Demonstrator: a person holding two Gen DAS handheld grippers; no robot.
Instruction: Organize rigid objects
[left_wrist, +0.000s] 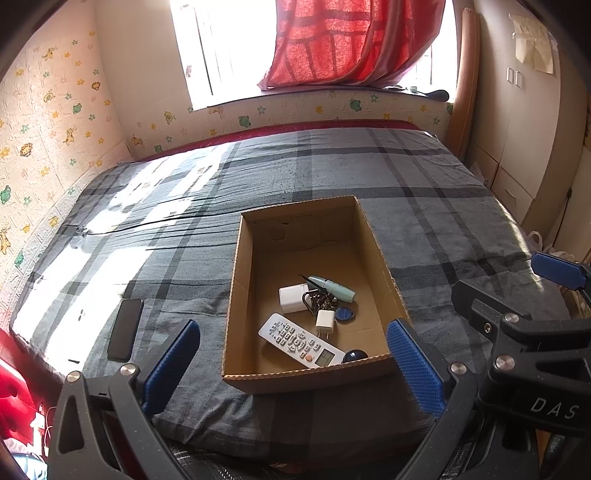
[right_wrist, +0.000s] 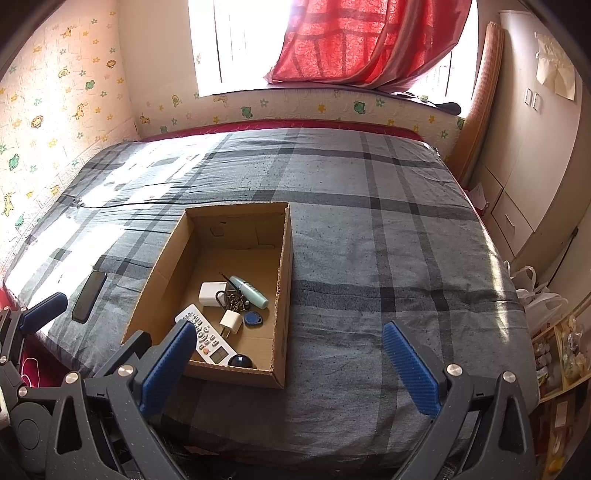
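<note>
Both of your wrist cameras look from the foot of the bed (left_wrist: 369, 177) toward the window (left_wrist: 221, 48) at twelve o'clock, tilted downward. The left view has the cardboard box (left_wrist: 236, 295) near, at six o'clock. The right view sits further right, with the box at seven o'clock. Both share bed, box and window.

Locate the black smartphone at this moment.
The flat black smartphone lies on the grey plaid bedspread, outside and left of the open cardboard box, near the bed's left edge; the right wrist view shows it too.
</note>
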